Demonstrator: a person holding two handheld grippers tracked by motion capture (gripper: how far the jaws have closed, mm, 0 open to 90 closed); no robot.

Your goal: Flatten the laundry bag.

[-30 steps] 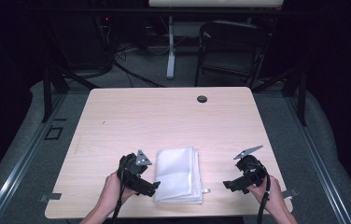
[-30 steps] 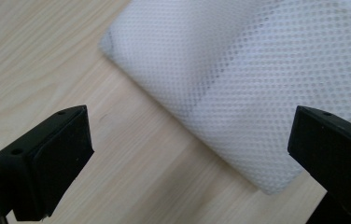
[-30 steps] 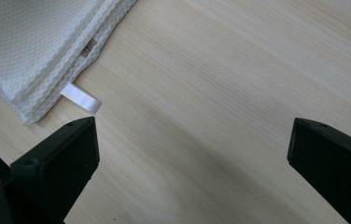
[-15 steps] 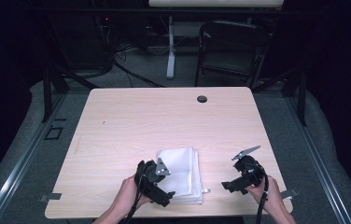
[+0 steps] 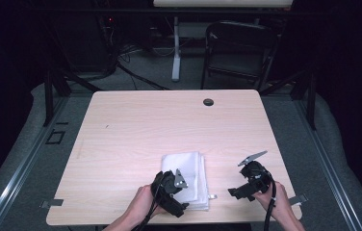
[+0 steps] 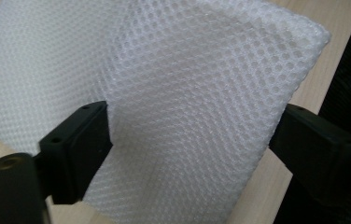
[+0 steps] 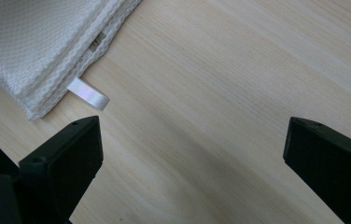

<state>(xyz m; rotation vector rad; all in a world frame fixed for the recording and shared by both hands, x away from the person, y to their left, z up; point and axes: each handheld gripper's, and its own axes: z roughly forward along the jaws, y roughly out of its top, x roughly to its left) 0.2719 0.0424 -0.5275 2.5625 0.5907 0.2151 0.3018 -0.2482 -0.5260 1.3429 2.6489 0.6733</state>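
Cloth (image 5: 188, 175) of white mesh, folded flat, is seen near the front edge of the table (image 5: 135, 130), with its long side running away from the person. The left gripper (image 5: 181, 204) is placed over its near corner, and the mesh lies between the wide jaws, which have just been closing; no squeeze is seen yet. The right gripper (image 5: 237, 192) is held off to the side with jaws spread over bare wood, so the left is nearer.
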